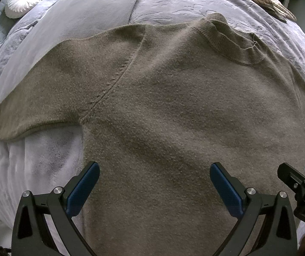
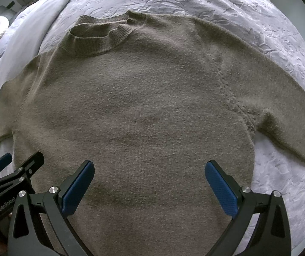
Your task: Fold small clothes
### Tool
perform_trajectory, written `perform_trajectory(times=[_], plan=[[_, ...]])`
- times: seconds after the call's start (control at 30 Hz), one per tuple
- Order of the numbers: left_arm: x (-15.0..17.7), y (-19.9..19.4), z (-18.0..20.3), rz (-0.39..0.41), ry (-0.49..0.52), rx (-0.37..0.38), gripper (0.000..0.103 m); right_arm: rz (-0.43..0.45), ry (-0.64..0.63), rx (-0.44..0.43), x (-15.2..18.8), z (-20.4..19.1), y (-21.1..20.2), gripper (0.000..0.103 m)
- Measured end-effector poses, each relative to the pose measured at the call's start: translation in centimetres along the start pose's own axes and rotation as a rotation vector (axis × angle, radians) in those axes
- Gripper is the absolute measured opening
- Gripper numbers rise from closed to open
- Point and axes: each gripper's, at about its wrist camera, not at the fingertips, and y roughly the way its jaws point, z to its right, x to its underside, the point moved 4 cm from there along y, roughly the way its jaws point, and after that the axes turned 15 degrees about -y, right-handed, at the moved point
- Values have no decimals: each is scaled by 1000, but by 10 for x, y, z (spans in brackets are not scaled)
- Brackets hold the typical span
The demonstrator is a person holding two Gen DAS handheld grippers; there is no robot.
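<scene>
Basically, olive knit sweater [image 1: 163,111] lies flat, sleeves out, across a bed's pale lavender quilt [image 1: 184,4], round white cushion [image 1: 23,1] at its far left corner. Left gripper [image 1: 154,183] and right gripper [image 2: 149,181] hover over the sweater's lower body, jaws apart, empty.

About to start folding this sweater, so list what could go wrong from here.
1. The sweater lies on a soft, rumpled blanket; a closing gripper may pinch bedding along with knit.
2. The collar is already bunched, so a fold could trap that wrinkle.
3. Left gripper and right gripper hover close together and could collide.
</scene>
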Motion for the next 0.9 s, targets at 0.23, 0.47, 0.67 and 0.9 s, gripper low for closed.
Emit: perform_trajectory(times=[0.23,0.47,0.67,0.9], plan=[[-3,0,0,0,-1,0,103,-6,-1,-3,-2,-1,0,103],[-5,1,-1,-4,-2,5,103,4,-4,-2,-4,-2,0,103],[-2,0,-5,-1,-2,11,103,-4,-5,-1,-3,-3,0,103],[4,-2,-10,5,-3,14,103,15,-4,-7,-4,-3,-1,103]])
